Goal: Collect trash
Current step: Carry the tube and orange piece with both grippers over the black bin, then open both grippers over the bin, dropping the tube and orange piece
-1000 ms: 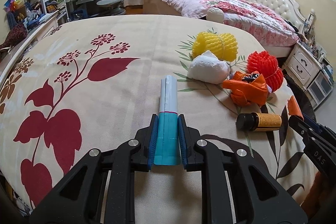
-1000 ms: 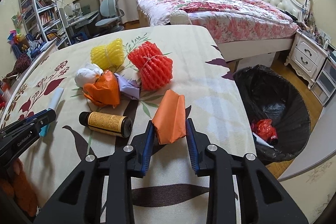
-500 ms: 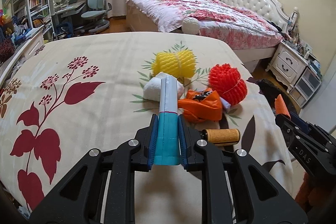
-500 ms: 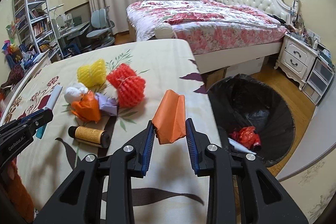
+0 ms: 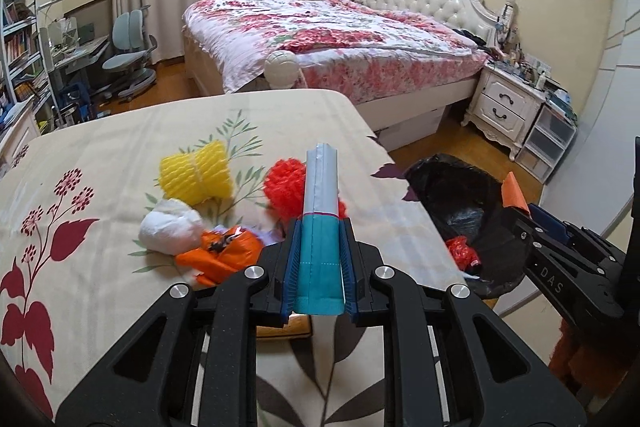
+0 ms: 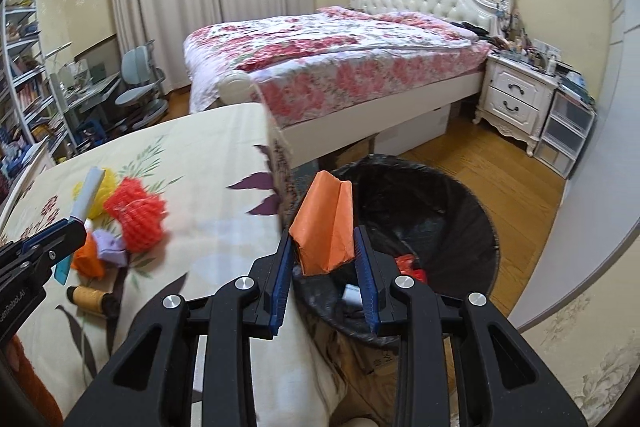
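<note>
My left gripper is shut on a teal and silver tube, held above the floral bed cover. My right gripper is shut on a folded orange paper, held over the near rim of the black-lined trash bin beside the bed. On the cover lie a yellow foam net, a red foam net, a white wad, a crumpled orange wrapper, a purple paper and a dark bottle with a tan label.
The bin holds red trash and white scraps. A second bed with a flowered quilt stands behind, a white nightstand at right. Shelves, a desk and a chair are at far left. Wooden floor surrounds the bin.
Both grippers have swung right toward the bin, each still holding its item. The orange paper has moved from over the cover to over the bin's rim.
</note>
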`<state>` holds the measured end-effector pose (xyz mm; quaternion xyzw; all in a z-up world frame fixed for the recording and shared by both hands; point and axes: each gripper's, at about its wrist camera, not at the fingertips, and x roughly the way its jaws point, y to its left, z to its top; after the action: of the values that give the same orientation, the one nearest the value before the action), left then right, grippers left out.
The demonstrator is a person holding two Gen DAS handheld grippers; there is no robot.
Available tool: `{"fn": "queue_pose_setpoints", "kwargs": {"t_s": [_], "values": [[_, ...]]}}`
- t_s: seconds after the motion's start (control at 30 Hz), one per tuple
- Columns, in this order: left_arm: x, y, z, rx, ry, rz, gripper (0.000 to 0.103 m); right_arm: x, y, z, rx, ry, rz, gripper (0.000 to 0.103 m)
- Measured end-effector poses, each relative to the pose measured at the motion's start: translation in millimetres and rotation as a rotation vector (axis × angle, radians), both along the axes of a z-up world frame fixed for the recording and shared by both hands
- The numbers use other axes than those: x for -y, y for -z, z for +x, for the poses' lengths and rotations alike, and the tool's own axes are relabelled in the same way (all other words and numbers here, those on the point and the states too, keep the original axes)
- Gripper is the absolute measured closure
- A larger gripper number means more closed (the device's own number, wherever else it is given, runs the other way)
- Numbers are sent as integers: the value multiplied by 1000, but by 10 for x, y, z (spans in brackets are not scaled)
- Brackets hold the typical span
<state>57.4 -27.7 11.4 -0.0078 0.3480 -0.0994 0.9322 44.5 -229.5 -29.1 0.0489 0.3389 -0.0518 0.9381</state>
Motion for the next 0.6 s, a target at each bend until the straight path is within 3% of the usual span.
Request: {"fn": "queue_pose_setpoints", "kwargs": {"t_s": [0.33, 0.6], "values": [[667, 11, 248, 37, 89, 48, 84, 367, 111, 191, -21, 88, -8, 72], [1026, 150, 416, 12, 125, 74, 84, 538, 190, 338, -38, 125, 0, 72]]}}
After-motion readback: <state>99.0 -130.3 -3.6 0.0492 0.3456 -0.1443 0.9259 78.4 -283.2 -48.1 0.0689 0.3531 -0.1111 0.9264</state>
